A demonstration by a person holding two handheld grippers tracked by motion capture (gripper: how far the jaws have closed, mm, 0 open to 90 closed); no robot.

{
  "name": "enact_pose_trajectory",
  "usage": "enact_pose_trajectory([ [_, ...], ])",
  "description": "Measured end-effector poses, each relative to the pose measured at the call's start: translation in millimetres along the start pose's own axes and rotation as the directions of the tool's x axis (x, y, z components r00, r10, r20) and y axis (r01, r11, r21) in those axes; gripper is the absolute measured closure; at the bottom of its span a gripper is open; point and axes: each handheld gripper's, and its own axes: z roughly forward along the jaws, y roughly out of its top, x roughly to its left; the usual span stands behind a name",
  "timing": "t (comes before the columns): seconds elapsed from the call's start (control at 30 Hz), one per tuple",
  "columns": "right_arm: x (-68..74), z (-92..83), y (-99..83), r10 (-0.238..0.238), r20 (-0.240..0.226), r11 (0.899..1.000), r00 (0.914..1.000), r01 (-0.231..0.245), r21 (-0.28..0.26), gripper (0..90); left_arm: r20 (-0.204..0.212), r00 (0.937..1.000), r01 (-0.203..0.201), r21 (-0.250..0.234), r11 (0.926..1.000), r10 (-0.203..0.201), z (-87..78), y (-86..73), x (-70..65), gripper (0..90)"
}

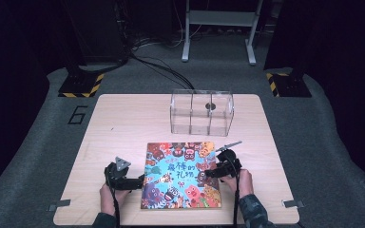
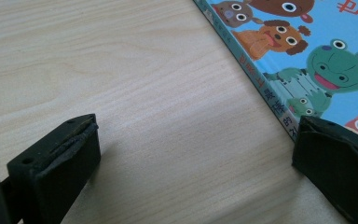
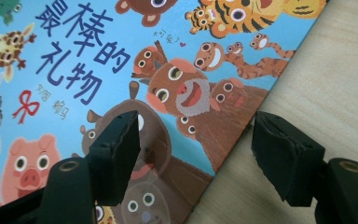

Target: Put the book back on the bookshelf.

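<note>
Left tool [image 1: 141,182]: low at the lower left of the high view, jaws spread wide and gripping nothing; in the left gripper view one jaw sits over bare wood and the other reaches the book's spine edge.
Right tool [image 1: 209,174]: at the lower right of the high view, jaws about half open and straddling the book's right edge, one over the cover and one over the wood; nothing is clamped between them.
Book [image 1: 181,175]: a flat, square, hardcover picture book with a sky-blue cover crowded with cartoon animals and dark blue Chinese characters, lying closed in the lower centre of the high view, between the two tools.
Bench [image 1: 123,123]: pale wooden top carrying everything.
Clear box [image 1: 202,112]: a transparent plastic rack with upright dividers, standing beyond the book in the upper centre of the bench, well apart from it.
Risk, grip: the book lies flush on the wood, so a jaw may skid over the cover rather than get under the edge.
Risk, push: uneven pressure from the two sides could spin the book or shove it away.
Risk, lift: a one-sided pinch could let the cover flop open.
Count: two tools, one book, one clear box with what look like three slots, one bench.
</note>
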Motion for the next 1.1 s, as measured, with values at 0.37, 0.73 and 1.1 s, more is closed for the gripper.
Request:
enact_pose_trajectory([
  [0.37, -5.5, -2.8, -1.5, 0.046, -0.061, 0.999, 0.9971, -0.047, -0.011, 29.8, 0.0, 1.0, 0.0, 0.0, 1.0, 0.0, 0.0, 0.0, 0.0, 0.5],
  [0.73, -2.9, -10.0, 0.9, 0.042, -0.18, 0.996, 0.9829, -0.056, -0.075, 37.0, 0.006, 0.9999, -0.016, -0.001, 0.9999, 0.016, 0.2, 0.1, 0.3, 0.5],
  [1.1, 13.5, -3.1, 11.0, -0.076, -0.011, 0.997, 0.997, 0.076, -0.021, 34.4, 0.008, 0.9999, -0.015, -0.002, 0.9999, 0.015, 0.3, 0.1, 0.1, 0.5],
])
